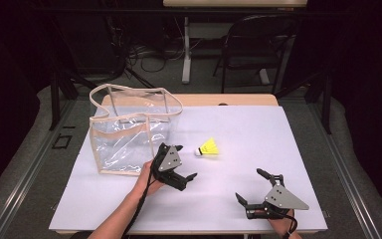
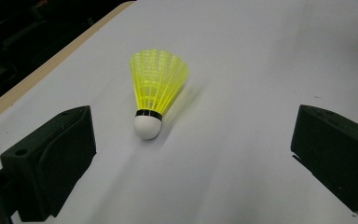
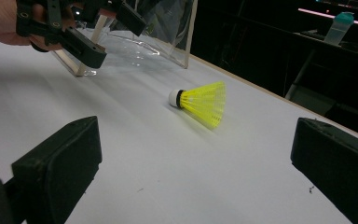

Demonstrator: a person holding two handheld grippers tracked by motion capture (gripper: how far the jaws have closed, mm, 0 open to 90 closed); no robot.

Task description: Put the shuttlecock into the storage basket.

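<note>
Yellow plastic shuttlecock [image 2: 153, 91] with a white cork tip lies on the white table [image 1: 258, 129], just ahead of the left gripper [image 1: 185, 163], whose jaws gape wide and empty. Close squarely on the cork, sparing the soft skirt. Right gripper [image 1: 251, 185] sits spread too.

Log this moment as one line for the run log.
left tool: open, near shuttlecock, not touching | right tool: open, farther off | shuttlecock: lying on its side on table | clear bag: upright, open
</note>
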